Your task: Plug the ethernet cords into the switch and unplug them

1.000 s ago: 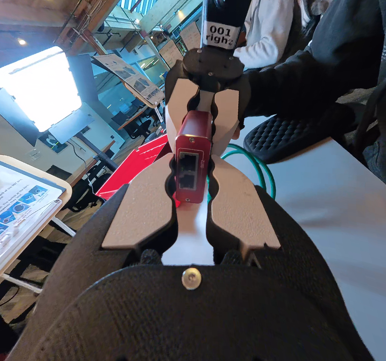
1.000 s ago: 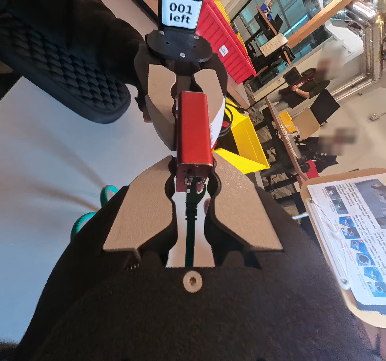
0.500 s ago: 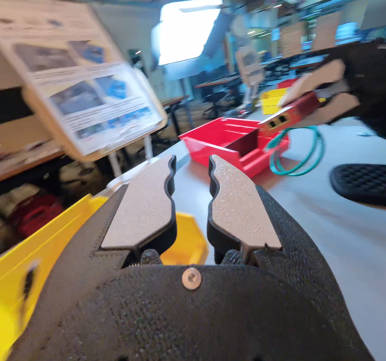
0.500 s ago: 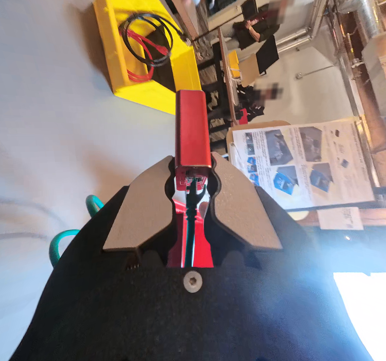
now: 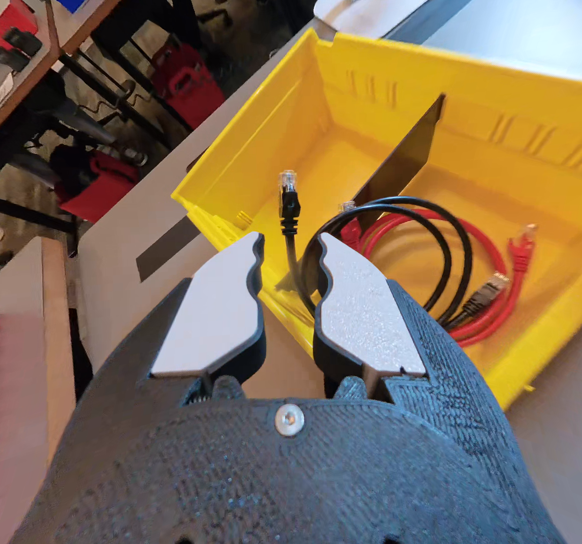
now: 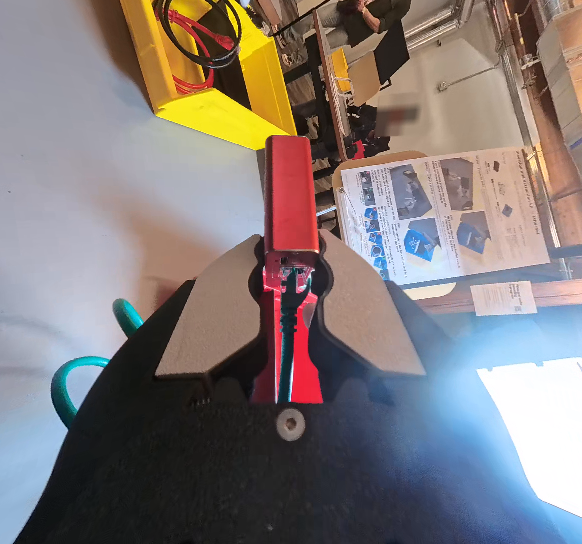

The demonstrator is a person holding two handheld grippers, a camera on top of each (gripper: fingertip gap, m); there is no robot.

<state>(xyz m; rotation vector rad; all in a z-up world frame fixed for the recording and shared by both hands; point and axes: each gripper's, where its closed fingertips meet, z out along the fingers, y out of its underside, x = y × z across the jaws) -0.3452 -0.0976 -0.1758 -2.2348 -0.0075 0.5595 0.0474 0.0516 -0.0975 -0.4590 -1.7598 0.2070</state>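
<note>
My right gripper [image 6: 290, 239] is shut on the red switch [image 6: 288, 195], held above the white table. A green ethernet cord [image 6: 288, 333] is plugged into the switch's near end and loops out at the left [image 6: 63, 390]. My left gripper [image 5: 291, 240] is open and empty, just above the near wall of a yellow bin [image 5: 226, 163]. The bin holds a coiled black cord [image 5: 441, 236] with one plug [image 5: 288, 195] sticking up just beyond my fingertips, and a coiled red cord [image 5: 491, 261]. The bin also shows in the right wrist view [image 6: 148, 40].
A black divider [image 5: 406, 157] stands in the yellow bin. A white table [image 6: 94, 198] lies under the switch. An instruction sheet on a wooden board [image 6: 441, 213] stands at the right. A red bin [image 6: 302, 371] shows between my right fingers. People sit far off. There is about 45 cm between the tips of the two grippers.
My left gripper let go of the switch, swung away and now hovers open over the yellow bin's cords. My right gripper kept hold of the switch and turned toward the bin.
</note>
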